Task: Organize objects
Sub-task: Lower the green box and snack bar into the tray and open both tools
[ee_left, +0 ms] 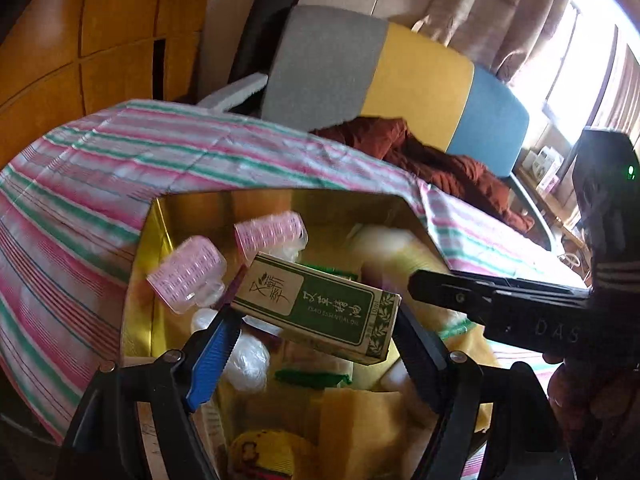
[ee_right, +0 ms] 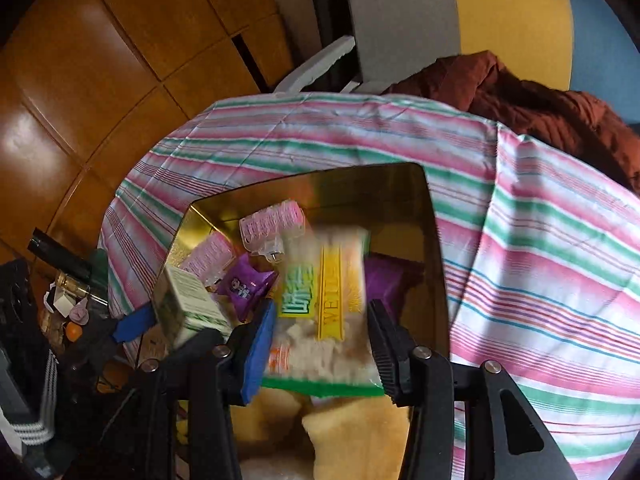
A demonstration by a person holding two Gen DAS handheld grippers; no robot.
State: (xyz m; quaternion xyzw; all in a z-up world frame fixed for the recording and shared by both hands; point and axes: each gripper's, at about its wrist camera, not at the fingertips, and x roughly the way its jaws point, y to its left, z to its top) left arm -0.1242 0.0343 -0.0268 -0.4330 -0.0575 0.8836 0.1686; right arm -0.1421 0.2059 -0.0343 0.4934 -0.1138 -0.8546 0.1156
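left hand-held gripper point(ee_left: 316, 328) grips green box point(ee_left: 320, 304) — right hand-held gripper point(ee_right: 322, 336) clamps snack packet point(ee_right: 324, 300).

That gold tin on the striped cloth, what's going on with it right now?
A person with a claw in each hand is sorting small items at the gold tin. The left claw grips a green essential oil box above the tin. The right claw frames a yellow and green snack packet, which looks blurred; whether it is gripped is unclear. Two pink hair rollers and a purple packet lie inside the tin.
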